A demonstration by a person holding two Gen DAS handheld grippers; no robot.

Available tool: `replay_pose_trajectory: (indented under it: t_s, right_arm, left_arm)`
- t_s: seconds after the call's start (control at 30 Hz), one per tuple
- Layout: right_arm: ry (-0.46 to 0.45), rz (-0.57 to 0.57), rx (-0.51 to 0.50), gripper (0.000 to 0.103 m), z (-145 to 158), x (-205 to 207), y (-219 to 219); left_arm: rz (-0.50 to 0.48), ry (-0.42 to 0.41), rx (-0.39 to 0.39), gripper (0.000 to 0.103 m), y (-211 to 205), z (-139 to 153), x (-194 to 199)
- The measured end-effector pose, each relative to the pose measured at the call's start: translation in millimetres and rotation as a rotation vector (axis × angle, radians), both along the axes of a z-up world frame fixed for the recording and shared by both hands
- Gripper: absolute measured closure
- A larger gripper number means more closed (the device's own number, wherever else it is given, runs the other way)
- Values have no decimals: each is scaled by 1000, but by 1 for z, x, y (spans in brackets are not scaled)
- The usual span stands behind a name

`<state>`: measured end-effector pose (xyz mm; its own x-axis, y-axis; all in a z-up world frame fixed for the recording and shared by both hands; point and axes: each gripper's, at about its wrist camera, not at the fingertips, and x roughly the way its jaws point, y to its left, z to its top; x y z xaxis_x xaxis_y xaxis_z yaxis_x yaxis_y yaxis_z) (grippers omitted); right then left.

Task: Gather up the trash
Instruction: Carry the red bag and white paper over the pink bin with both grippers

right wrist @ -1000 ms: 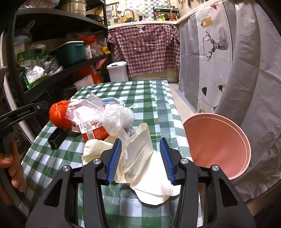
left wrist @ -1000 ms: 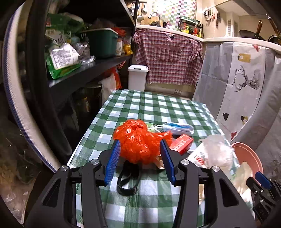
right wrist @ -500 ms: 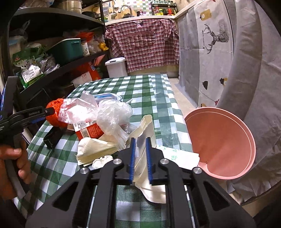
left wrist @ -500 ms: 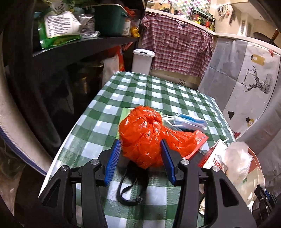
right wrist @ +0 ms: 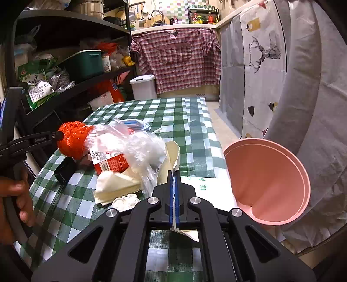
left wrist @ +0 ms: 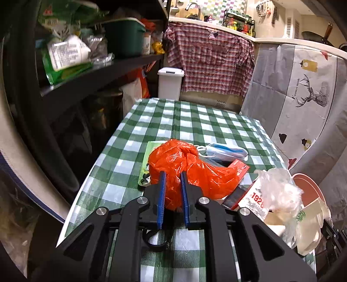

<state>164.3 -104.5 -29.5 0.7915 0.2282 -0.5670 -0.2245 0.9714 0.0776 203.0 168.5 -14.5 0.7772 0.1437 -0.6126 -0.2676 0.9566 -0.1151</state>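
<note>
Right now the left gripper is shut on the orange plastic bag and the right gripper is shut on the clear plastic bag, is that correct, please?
Not quite: the right gripper is shut on the cream paper sheet, not the clear plastic bag, as the right wrist view shows. The left gripper is indeed shut on the orange plastic bag.

Pretty clearly a home kitchen, kinda cramped. Sink tap [right wrist: 156, 14] and checkered tiles [right wrist: 173, 8] at top center, spice rack [right wrist: 200, 15] beside them, utensils [left wrist: 265, 9] hanging top right. Shelves [right wrist: 71, 86] on the left are stuffed with food bags, a bin [right wrist: 143, 86] sits mid-frame, and a gingham table [left wrist: 184, 121] fills the middle.
</note>
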Motion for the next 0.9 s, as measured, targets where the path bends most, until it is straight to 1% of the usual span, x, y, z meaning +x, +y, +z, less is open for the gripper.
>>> replay_pose_trajectory:
  t_s: [0.03,0.23,0.53,0.77,0.9]
  right_arm:
    - [-9,0,-3,101,2,-2,0]
    - [-57,0,-19,102,13,-14,-2]
    - [-105,11,-19,102,33,-30,-10]
    - [-128,6,-9,102,47,-38,-21]
    - [-145,0,-5,102,60,-40,-32]
  left_arm:
    - [-2,-8,7,95,-1,3,-3]
    - [-8,-45,30,95,-3,17,-17]
    - [-8,-100,32,96,-6,38,-39]
    - [-26,-148,51,96,-18,56,-53]
    - [-48,-167,60,96,-26,63,-58]
